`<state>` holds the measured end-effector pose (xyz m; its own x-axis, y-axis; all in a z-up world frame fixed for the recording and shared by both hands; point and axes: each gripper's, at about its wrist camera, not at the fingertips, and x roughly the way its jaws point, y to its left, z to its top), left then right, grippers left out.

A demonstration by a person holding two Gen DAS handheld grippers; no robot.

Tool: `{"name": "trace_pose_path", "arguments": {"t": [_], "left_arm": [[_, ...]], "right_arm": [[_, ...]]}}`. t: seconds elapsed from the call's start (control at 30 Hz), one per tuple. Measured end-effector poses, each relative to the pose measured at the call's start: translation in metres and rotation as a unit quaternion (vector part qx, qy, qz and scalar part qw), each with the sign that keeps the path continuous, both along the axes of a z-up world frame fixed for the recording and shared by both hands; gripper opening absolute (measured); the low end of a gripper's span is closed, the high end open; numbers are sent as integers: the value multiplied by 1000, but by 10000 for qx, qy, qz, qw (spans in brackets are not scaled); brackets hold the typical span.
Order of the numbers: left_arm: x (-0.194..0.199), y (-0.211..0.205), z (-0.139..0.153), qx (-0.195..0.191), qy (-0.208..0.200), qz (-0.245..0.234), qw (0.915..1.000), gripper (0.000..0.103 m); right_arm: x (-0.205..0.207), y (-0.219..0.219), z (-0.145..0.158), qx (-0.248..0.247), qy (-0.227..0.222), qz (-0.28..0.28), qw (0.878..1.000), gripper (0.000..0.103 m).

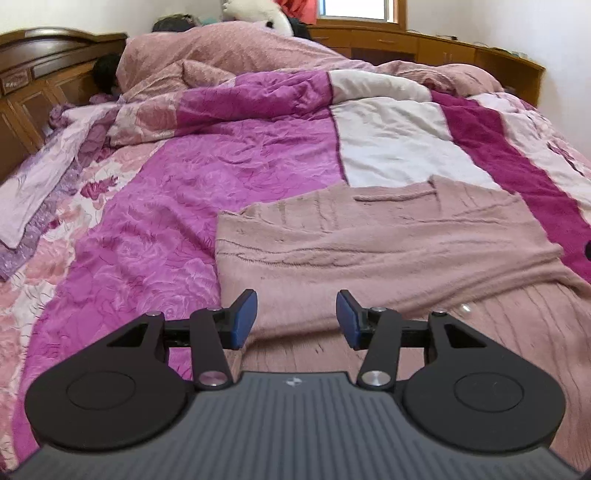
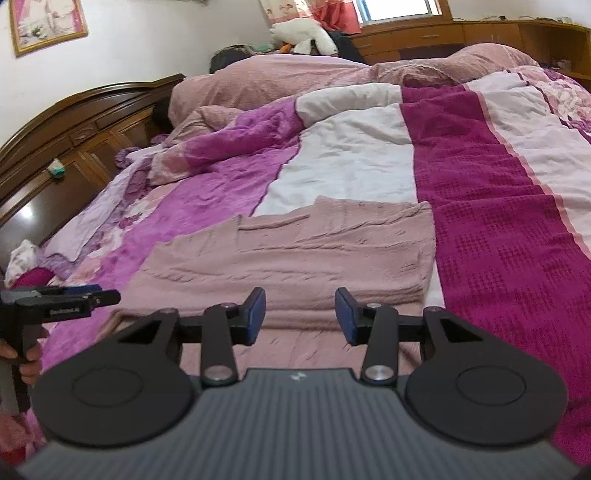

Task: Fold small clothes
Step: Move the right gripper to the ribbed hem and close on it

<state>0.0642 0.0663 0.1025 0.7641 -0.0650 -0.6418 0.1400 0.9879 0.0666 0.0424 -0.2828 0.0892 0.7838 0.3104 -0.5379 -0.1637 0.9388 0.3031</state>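
A dusty-pink knitted sweater [image 1: 388,240] lies on the bed, folded, with one flap laid over its far part. In the right wrist view the same sweater [image 2: 295,254] spreads across the middle. My left gripper [image 1: 295,317] hovers over the sweater's near left part, open, with nothing between its blue pads [image 1: 243,319]. My right gripper [image 2: 300,314] hangs over the near edge of the sweater, also open and empty. At the left edge of the right wrist view the left gripper [image 2: 74,291] shows from the side, held by a hand [image 2: 26,362].
A magenta, white and floral bedspread [image 1: 166,206] covers the bed. A heaped pink quilt [image 1: 229,51] lies at the far end, by the dark wooden headboard [image 2: 74,122]. A white plush toy [image 2: 303,35] and wooden cabinets [image 1: 424,46] sit beyond.
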Motion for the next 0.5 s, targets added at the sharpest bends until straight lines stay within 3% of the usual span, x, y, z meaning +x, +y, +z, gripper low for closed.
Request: {"name": "trace_pose_path", "arguments": {"t": [0.27,0.5], "left_arm": [[-59,-13,16,136,285,-345,9989,56],[-109,-15,5,303,566,-546,9964,57]], "right_arm": [[-43,22,14,-249,28,546,9982,45],[-79,43,8,-694,226,1040,9919,45]]}}
